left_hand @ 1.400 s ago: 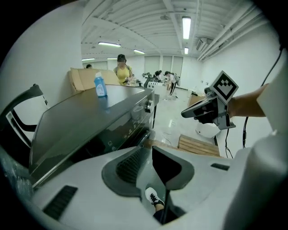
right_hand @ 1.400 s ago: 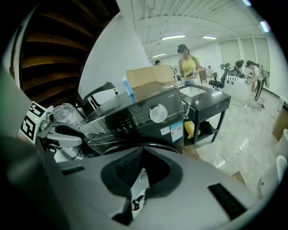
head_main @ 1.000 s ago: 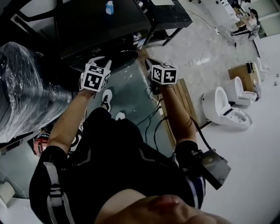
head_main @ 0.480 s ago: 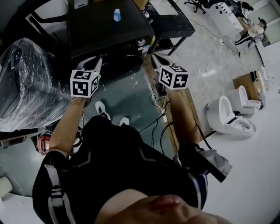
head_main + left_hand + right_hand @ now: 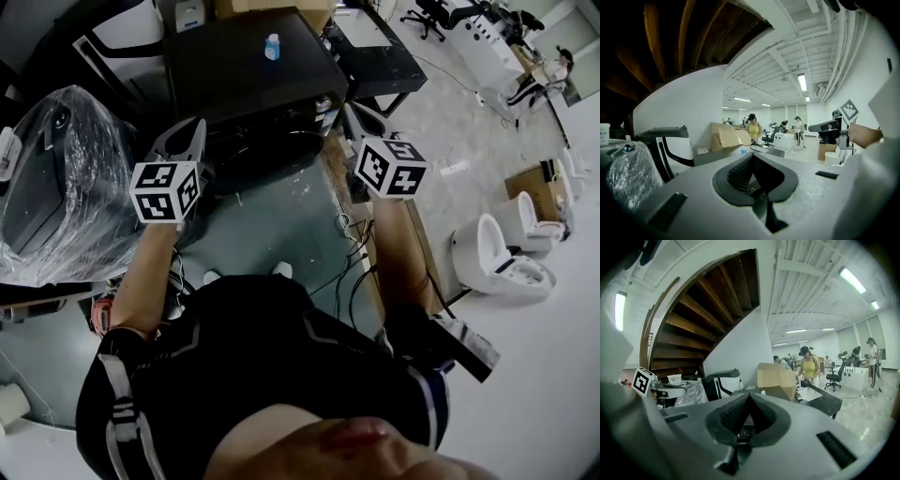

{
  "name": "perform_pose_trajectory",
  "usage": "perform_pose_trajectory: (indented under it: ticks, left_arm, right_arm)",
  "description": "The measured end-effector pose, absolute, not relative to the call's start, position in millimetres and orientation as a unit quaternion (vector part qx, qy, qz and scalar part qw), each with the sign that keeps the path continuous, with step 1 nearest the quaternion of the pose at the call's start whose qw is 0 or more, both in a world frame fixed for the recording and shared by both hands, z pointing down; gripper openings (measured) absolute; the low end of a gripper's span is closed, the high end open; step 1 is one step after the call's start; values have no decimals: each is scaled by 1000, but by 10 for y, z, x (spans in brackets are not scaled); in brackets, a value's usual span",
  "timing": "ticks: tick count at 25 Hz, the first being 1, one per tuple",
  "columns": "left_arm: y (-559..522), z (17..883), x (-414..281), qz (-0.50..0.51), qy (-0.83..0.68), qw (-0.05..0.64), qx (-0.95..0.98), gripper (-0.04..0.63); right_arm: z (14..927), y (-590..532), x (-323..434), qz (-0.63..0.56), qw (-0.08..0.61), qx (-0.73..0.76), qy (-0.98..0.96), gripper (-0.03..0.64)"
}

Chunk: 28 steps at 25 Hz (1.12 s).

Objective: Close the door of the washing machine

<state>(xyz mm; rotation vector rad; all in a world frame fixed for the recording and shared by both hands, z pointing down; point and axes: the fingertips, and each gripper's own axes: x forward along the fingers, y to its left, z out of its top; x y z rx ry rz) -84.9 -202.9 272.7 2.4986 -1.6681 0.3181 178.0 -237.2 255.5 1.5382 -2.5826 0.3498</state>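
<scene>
left gripper (image 5: 190,131) and right gripper (image 5: 354,120) held empty either side of the washing machine (image 5: 248,66)

wrapped appliance (image 5: 56,178) sits far left; the left gripper's jaws have just drawn together on nothing; the machine's door (image 5: 272,150) shows dark on its near face, between the grippers, probably pushed to, though i cannot tell if it is latched; the right gripper's jaws meet, also empty; neither touches the door.

I see a black table (image 5: 384,52). Left of the table stands a small blue bottle (image 5: 272,47), far left of it a plastic-wrapped appliance (image 5: 56,178), and down-right of it a white toilet (image 5: 502,258).
</scene>
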Motion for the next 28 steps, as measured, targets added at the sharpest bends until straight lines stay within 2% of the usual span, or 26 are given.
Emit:
perform_pose_trajectory:
  ticks: [5,12,22,28]
  left_arm:
    - [-2006,2429,-1342,76,-549,44,831,5]
    - [-1980,2153,-1888,28,-548,38,835,5]
    - [-2010,1913,-2353,37,-558,1,829,5]
    - [-1993,1791,-2531,-1,-579,6,815,5]
  right_arm:
    - [2257,-2339,1389,97,39,521,-847,5]
    - [2025,-2188,944,60,46,531,-844,4]
    - [1895,-2068,682,32,54,555,-830,3]
    - [1877,-2023,667,15,67,557,-828,3]
